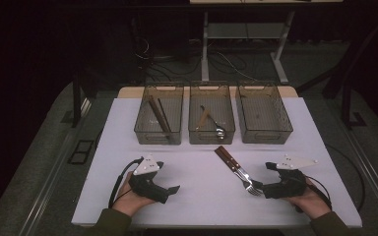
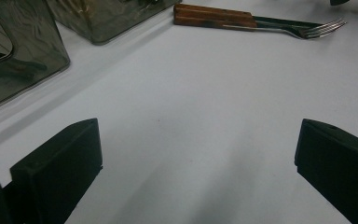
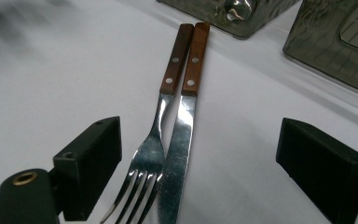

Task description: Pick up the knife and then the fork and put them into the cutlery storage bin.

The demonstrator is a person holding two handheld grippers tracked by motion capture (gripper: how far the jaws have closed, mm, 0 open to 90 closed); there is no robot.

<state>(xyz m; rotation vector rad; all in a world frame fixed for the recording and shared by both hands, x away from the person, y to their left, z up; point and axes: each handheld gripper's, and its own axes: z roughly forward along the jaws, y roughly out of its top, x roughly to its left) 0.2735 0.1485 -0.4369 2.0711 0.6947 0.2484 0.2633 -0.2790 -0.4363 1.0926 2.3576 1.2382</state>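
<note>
right black two-jaw gripper (image 3: 198, 172) stands with jaws wide apart, the tines of a wooden-handled steel fork (image 3: 156, 149) and the tip of a wooden-handled steel knife (image 3: 179, 149) lying between them, unpressed, on the white table (image 1: 197, 196). left black two-jaw gripper (image 2: 198, 168) gapes over bare table, holding nothing. beyond stand three smoky clear plastic bins (image 1: 211, 132) in a row.

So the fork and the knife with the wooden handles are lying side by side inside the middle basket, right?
Not quite. The fork and the knife do lie side by side, but on the bare white table in front of the baskets, not in the middle basket. The right gripper view shows them between the open jaws of the right gripper.
</note>
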